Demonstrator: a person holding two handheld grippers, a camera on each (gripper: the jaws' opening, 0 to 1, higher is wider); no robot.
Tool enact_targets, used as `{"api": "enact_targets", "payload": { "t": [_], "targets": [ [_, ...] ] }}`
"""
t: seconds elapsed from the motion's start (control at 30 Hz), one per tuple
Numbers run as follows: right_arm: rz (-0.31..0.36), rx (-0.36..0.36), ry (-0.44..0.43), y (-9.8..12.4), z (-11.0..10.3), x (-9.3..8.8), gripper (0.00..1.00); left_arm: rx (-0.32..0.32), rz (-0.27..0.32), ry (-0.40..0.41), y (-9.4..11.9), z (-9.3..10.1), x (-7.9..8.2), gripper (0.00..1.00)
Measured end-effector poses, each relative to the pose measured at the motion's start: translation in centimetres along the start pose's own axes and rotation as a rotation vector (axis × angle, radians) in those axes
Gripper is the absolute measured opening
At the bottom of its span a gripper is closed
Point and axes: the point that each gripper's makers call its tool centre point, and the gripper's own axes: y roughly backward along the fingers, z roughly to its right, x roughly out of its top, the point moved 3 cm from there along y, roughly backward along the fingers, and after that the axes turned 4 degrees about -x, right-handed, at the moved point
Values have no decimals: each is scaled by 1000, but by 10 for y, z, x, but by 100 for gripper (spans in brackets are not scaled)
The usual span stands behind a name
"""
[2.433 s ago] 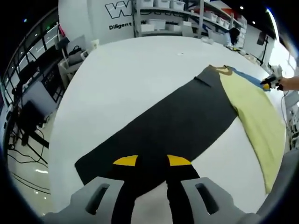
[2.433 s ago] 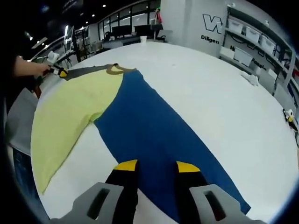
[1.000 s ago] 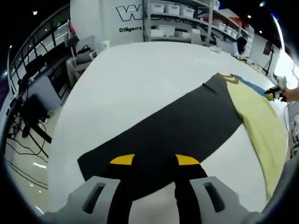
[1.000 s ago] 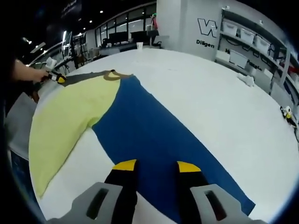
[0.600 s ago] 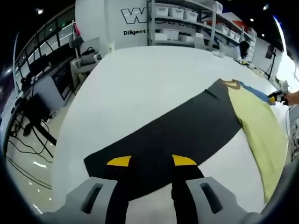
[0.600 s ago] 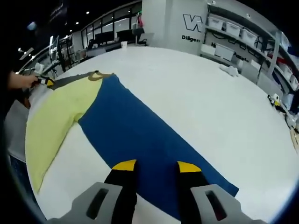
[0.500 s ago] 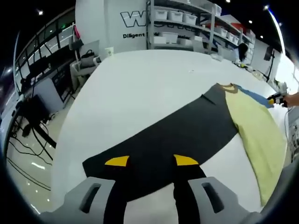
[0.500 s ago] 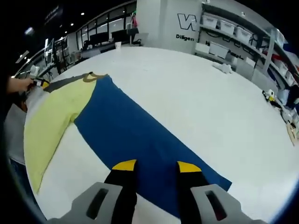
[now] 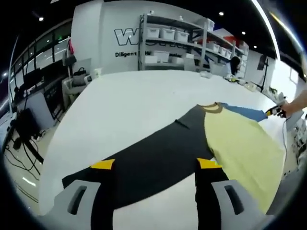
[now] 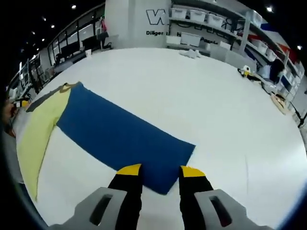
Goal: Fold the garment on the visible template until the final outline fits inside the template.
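A broad white table (image 9: 129, 103) is seen, on which a garment is spread flat near one edge: dark grey sleeve (image 9: 153, 158), yellow body (image 9: 240, 148), blue sleeve (image 10: 115, 134); small items (image 10: 244, 72) are noted toward the far edge.

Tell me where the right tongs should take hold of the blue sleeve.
Grip the blue sleeve at its cuff end, at the corner nearest the right tongs. That end lies flat on the white table, its straight edge free and just ahead of the open jaws. Probably best to come in low from the table side, sliding one jaw under the edge to pinch it.
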Motion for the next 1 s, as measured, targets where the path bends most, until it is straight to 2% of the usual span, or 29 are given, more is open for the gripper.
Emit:
{"api": "enact_targets", "payload": {
  "t": [0.23, 0.5, 0.6, 0.7, 0.83, 1.0],
  "targets": [
    [-10, -14, -46, 5, 0, -11, 20, -55, 35, -44, -2, 34, 7, 75],
    [-2, -54, -127, 5, -2, -17, 14, -127, 52, -81, -6, 88, 10, 73],
    [14, -80, -241, 6, 2, -20, 13, -163, 57, -80, -7, 106, 8, 73],
    [29, -110, -269, 7, 2, -21, 11, -189, 53, -104, -6, 117, 7, 72],
    [21, -115, -237, 4, -3, -17, 3, -217, 48, -124, -7, 134, 5, 72],
    [25, -116, -251, 4, 0, -18, 0, -242, 48, -135, -5, 150, 1, 72]
  ]
}}
